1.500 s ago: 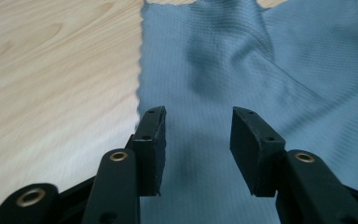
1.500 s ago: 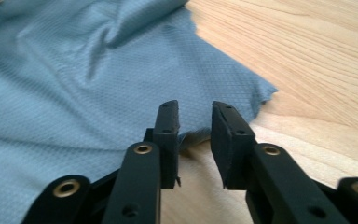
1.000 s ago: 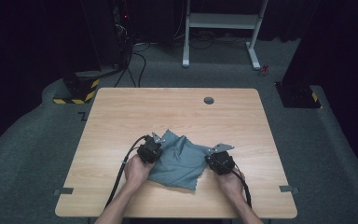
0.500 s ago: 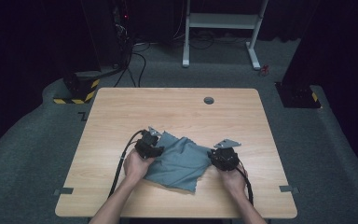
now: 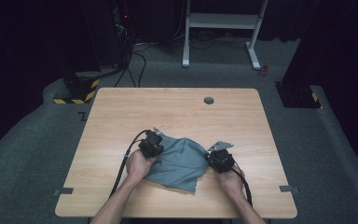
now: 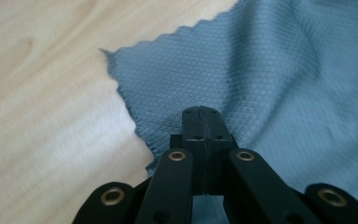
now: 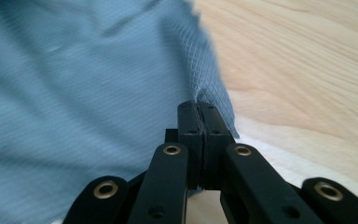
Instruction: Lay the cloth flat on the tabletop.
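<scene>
While the work appears to be the spreading or folding of one cloth, it stands at an early stage, itemised as follows. Surface [image 5: 177, 112]: pale wood-grain top, bare over its far half. Cloth [image 5: 179, 161]: grey-blue, diamond-weave, zigzag-cut edges; lies rumpled and uneven on the near middle of the surface, between the two hands, with one corner pointing toward the near edge; no neat fold or flat spread yet visible. Left hand [image 5: 137, 164]: at the cloth's left margin, carrying its tool. Right hand [image 5: 230, 179]: at the cloth's right margin, likewise. Left claw [image 6: 200, 114]: jaws have just been closing and now meet, tips low on the cloth just inside its left edge, creases running toward them, so fabric seems pinched between. Right claw [image 7: 198, 108]: jaws have just been closing and now meet, with the right edge of the cloth drawn up into the tips. Cable hole [image 5: 209, 100]: small dark disc near the far edge, well apart from the work. Judged done: both sides of the cloth gripped. Judged outstanding: lifting, pulling the cloth taut and laying it flat or folded.
</scene>
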{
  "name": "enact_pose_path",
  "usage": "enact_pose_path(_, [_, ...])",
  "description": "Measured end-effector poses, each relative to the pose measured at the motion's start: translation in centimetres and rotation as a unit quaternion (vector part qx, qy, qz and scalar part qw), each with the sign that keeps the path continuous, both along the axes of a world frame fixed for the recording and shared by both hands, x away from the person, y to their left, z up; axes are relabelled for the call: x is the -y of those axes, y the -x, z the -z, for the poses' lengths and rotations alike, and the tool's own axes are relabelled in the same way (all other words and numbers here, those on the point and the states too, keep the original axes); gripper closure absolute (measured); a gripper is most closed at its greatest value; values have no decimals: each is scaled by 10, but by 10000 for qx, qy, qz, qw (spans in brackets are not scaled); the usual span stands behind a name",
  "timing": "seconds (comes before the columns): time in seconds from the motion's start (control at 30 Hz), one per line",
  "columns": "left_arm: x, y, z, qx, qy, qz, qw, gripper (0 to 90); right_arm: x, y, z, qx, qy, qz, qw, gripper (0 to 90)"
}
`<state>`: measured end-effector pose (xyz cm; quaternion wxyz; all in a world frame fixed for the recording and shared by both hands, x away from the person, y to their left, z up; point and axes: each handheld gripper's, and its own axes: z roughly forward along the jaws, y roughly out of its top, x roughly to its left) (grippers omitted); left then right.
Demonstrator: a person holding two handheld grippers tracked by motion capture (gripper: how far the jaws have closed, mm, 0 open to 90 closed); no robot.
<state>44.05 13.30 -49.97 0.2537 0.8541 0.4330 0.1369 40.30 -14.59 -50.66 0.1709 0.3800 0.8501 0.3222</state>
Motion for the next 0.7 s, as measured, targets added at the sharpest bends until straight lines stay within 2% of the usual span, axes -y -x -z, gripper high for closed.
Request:
enact_pose_path(0.07, [-3, 8, -1, -69, 12, 31, 10000, 900, -3, 6, 1, -6, 120, -205, 9997, 873])
enact_pose_path(0.1, [-4, 11, -1, -65, -30, 67, 10000, 900, -3, 9, 1, -9, 134, -279, 9995, 848])
enact_pose_path(0.17, [-6, 15, -2, -62, 20, 47, 10000, 895, -2, 11, 1, 9, 77, -316, 9995, 809])
enact_pose_path(0.2, [-7, 15, -2, 4, 42, 19, 10000, 882, 0, 11, 0, 20, 8, -259, 9997, 793])
enact_pose_path(0.27, [-9, 12, -4, 119, 103, -120, 9998, 774, 6, 9, -3, 79, -127, -127, 9998, 780])
enact_pose_path(0.33, [-11, 6, -4, 253, 149, -322, 9991, 713, 13, 4, -7, 46, -327, 137, 9994, 777])
enact_pose_path(0.47, [-13, -7, -1, 431, 14, -574, 9974, 612, 21, -5, -12, 38, -473, 467, 9978, 762])
enact_pose_path(0.53, [-13, -12, 3, 395, -56, -628, 9972, 596, 20, -10, -10, -68, -475, 606, 9970, 746])
enact_pose_path(0.6, [-14, -14, 5, 402, 5, -657, 9970, 594, 18, -15, -6, -150, -460, 675, 9965, 727])
enact_pose_path(0.7, [-13, -12, 5, 455, -41, -573, 9973, 625, 13, -20, 0, -309, -479, 689, 9960, 709])
